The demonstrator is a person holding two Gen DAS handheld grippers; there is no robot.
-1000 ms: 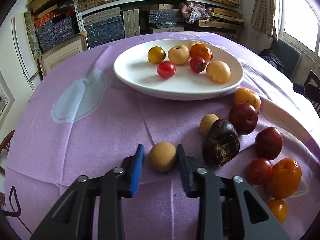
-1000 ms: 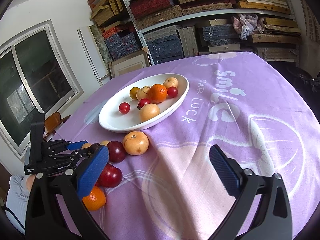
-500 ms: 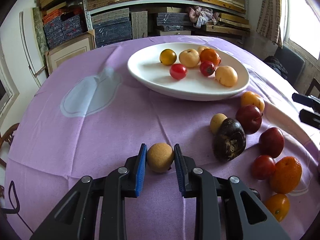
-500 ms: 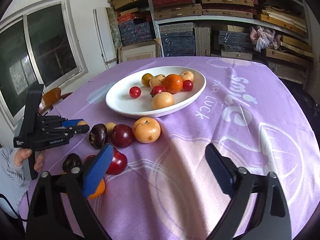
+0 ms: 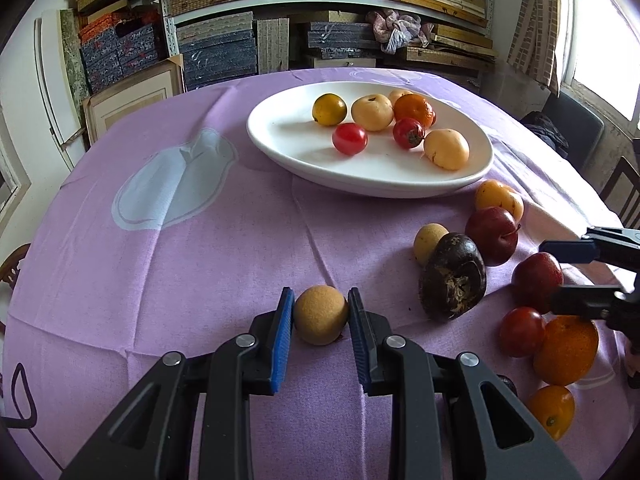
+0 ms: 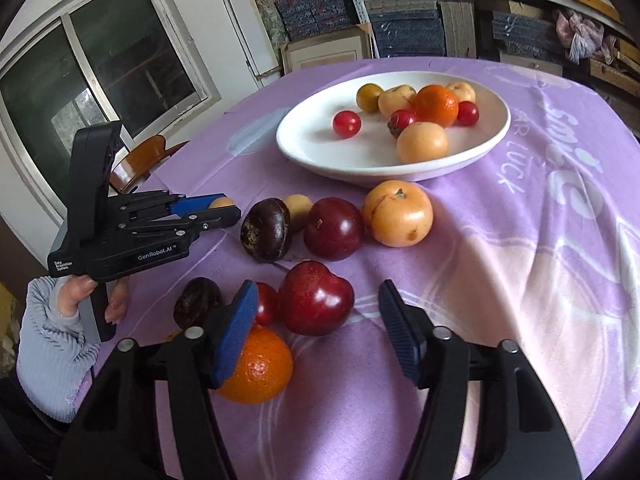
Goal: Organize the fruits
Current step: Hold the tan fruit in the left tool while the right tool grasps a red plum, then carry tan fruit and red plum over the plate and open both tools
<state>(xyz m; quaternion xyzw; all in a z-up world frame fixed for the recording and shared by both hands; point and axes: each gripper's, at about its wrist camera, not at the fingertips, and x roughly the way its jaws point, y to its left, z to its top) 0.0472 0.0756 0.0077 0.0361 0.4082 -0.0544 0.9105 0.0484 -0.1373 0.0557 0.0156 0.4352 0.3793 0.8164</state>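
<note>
One fruit in the grip: a round tan fruit (image 5: 320, 314) with a matte, sandy skin sits on the cloth between the blue pads of the left gripper (image 5: 320, 316); both pads lie against its sides, so the tongs are closed on it.
Right tongs: the right gripper (image 6: 316, 322) hangs wide apart over the loose fruit, holding nothing; a glossy red plum (image 6: 315, 298) lies between its ribbed blue pads, clear of both.
Loose fruit, textures: a dark, wrinkled purple fruit (image 5: 453, 275) with a rough stem scar, a second smooth dark red plum (image 6: 333, 228), a pebbled orange (image 6: 256, 368) partly under the right gripper's left pad, a waxy yellow-orange fruit (image 6: 398, 213) with small blemishes.
Plate: a white oval plate (image 5: 304, 152), smooth and glazed, holds seven or so small fruits gathered in its far half; its near-left part is bare.
Cloth: a woven lilac tablecloth (image 5: 200, 272) with fold creases and pale printed shapes.
Writing: "GenRobot.AI" and "Data Acquisition System" on the left gripper's body; "smile" and "LUCK" printed on the cloth beside the plate.
Open room: bare cloth between the tan fruit and the plate's near rim; the loose fruit crowds the cloth right of it.
Edges: the table curves away to the left, with shelves of stacked boxes (image 5: 224, 44) behind.
</note>
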